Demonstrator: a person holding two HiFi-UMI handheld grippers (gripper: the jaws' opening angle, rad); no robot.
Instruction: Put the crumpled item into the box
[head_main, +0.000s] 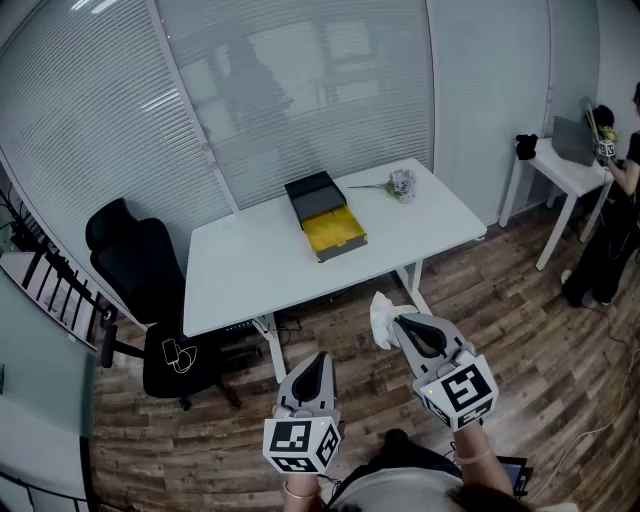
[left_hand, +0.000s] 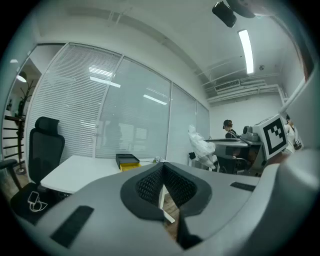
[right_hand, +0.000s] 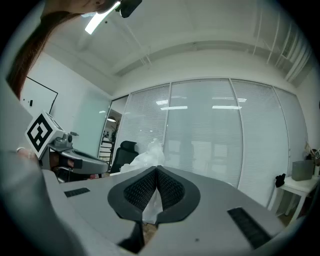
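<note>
A crumpled white item (head_main: 381, 318) sticks out from the tip of my right gripper (head_main: 399, 325), whose jaws are shut on it; it shows between the pads in the right gripper view as the white item (right_hand: 148, 156). My left gripper (head_main: 320, 362) is shut with nothing in it, held low beside the right one over the floor. The box (head_main: 325, 215), black with a yellow open tray, stands on the white table (head_main: 250, 270) well ahead of both grippers. In the left gripper view the box (left_hand: 127, 161) sits far off on the table.
A black office chair (head_main: 150, 290) stands left of the table. A small bunch of flowers (head_main: 400, 184) lies on the table's far right. A person (head_main: 605, 230) stands by a second white desk (head_main: 565, 170) at the right. Wooden floor lies between me and the table.
</note>
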